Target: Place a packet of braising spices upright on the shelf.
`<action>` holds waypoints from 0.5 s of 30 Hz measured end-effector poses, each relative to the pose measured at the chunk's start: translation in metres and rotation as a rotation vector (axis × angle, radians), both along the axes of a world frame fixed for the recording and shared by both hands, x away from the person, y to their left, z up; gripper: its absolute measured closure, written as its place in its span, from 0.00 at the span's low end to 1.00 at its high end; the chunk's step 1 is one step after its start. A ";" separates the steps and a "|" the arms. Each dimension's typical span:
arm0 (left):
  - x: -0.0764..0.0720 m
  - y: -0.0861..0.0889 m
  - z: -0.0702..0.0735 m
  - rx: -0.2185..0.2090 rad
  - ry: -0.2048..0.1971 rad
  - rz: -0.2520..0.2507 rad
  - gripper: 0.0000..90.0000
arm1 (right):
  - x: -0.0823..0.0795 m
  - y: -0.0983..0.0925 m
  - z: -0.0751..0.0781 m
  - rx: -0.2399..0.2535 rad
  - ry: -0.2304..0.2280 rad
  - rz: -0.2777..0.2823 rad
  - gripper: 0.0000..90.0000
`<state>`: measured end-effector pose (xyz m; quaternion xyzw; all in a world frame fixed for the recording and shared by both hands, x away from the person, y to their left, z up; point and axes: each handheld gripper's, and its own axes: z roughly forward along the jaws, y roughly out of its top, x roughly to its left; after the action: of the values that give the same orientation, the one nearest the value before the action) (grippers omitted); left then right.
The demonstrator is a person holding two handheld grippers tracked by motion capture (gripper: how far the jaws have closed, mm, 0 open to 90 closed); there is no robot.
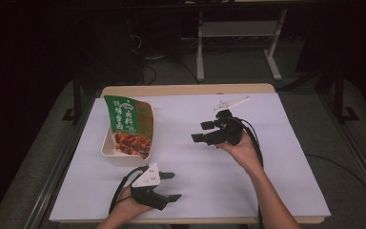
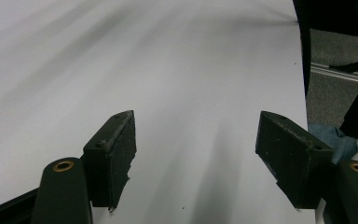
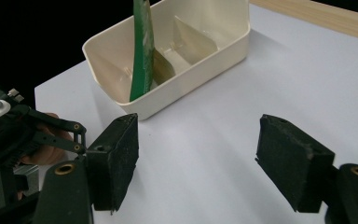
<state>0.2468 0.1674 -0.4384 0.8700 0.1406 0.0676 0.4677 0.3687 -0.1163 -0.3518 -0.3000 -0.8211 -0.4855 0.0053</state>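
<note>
A green pouch [image 1: 129,125] stands in a cream box [image 1: 108,143] on the counter [image 1: 248,181]. Right of the box, the right tool [image 1: 201,131] hangs wide open, empty; the left tool [image 1: 170,186], nearer, likewise. Approach level, jaws straddling the pouch's edge

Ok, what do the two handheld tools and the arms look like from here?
Both are black. The left tool carries a grey three-cornered plate on top and a black cable looping back past the wrist. The right tool trails black cables along the forearm. Their pads are blocky, matte and scuffed. Forearms are bare.
</note>
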 end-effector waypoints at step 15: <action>0.001 0.001 0.000 -0.005 0.003 0.008 0.31 | -0.011 -0.020 -0.012 -0.021 0.025 -0.026 0.31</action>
<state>0.2480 0.1684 -0.4385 0.8684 0.1447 0.0680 0.4694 0.3579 -0.1367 -0.3636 -0.3167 -0.8222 -0.4730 0.0061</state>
